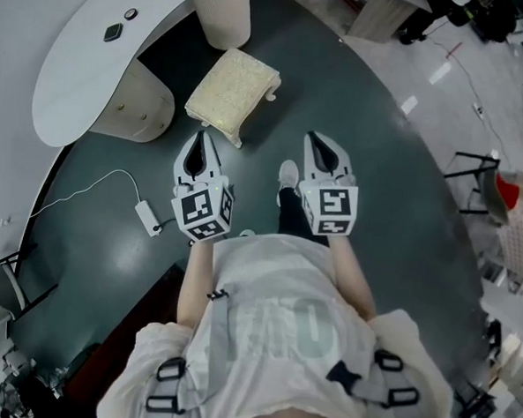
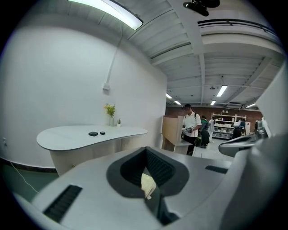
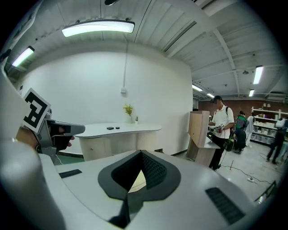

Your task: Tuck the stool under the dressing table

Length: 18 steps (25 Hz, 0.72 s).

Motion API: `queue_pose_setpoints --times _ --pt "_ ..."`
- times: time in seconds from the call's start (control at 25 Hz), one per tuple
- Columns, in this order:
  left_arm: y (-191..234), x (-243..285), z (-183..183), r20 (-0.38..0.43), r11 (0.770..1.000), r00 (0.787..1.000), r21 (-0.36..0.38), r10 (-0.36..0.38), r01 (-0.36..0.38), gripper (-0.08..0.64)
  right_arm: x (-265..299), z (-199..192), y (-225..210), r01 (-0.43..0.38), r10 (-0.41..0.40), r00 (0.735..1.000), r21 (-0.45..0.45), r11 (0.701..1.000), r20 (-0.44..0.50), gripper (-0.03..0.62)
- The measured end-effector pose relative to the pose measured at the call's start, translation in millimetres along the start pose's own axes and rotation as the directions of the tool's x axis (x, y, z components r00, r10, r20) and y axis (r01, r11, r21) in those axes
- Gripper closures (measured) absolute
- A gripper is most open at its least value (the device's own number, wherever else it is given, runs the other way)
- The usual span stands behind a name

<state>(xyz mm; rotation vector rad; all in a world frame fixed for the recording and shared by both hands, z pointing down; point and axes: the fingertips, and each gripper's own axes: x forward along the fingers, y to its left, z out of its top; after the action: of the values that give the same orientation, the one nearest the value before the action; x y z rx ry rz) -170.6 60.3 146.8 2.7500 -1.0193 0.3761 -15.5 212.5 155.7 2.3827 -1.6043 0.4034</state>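
no words, brands or numbers can be read anywhere. the person's pale grey cotton t-shirt (image 1: 282, 311) carries large faded print, too faint to make out. just beyond the t-shirt, the white left gripper (image 1: 202, 138) and white right gripper (image 1: 319, 138) bear black-and-white square code markers, without letters.

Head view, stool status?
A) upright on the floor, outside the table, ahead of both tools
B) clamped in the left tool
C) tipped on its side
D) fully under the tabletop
A: the stool stands upright on the dark floor, clear of the dressing table top. The left tool and right tool are shut on nothing.
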Motion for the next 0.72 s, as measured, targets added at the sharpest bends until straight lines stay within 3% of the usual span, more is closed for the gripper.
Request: queue_pose_setpoints --times 0.36,0.72 --pt "-38 109 37 0.017 0.994 0.994 -0.024 0.108 -0.108 0.555 98 26 -106 -0.076 0.076 0.997 0.005 0.997 -0.015 0.590" --pt "-53 132 40 -0.004 0.985 0.986 -0.026 0.169 -0.169 0.557 137 28 -132 -0.135 0.134 0.991 -0.004 0.991 -0.022 0.589"
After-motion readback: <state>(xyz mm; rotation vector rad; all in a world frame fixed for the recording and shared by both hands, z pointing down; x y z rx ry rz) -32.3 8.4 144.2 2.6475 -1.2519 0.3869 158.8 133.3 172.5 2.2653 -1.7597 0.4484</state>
